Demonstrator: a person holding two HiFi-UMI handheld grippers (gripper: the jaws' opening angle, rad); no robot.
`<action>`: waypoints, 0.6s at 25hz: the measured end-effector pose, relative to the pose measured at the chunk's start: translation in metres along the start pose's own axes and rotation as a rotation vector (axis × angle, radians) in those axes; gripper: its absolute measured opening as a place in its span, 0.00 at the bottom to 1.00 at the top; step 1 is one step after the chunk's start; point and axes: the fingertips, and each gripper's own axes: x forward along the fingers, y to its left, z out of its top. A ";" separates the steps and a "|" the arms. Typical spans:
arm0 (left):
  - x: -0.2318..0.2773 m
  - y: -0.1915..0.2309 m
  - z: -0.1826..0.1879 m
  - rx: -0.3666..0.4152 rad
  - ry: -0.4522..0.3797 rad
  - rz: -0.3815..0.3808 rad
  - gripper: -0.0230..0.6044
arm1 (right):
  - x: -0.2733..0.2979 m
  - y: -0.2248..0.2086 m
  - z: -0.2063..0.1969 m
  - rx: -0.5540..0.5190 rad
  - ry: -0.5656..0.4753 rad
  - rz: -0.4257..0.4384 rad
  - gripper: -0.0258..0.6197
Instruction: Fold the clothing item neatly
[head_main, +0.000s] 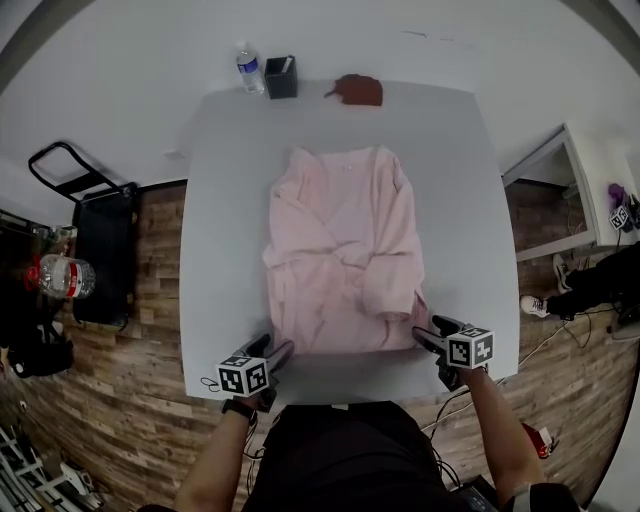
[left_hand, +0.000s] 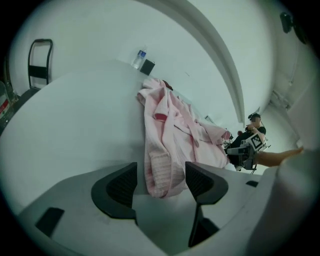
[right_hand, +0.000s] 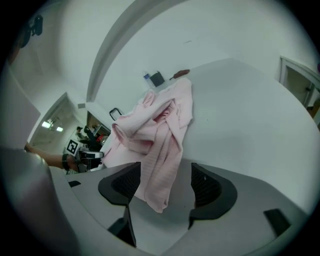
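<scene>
**Approach to the near hem of the pink garment (head_main: 340, 250).**
My left gripper (head_main: 281, 350) and right gripper (head_main: 424, 335) gape wide, hem corners between the jaws unpinched; next, I judge, both must close evenly.

Your room is bright, and the light is soft and even. Shadows are faint. Your pictures bend round, with dark corners.
</scene>
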 end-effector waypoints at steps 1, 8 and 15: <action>0.001 -0.001 -0.002 -0.013 0.002 -0.015 0.48 | 0.000 -0.004 -0.004 0.037 -0.002 0.009 0.48; -0.004 -0.008 -0.006 -0.073 0.006 -0.115 0.49 | -0.001 -0.017 -0.010 0.241 -0.035 0.118 0.50; 0.016 -0.036 -0.008 -0.124 0.061 -0.243 0.49 | 0.003 0.006 -0.013 0.308 -0.004 0.225 0.50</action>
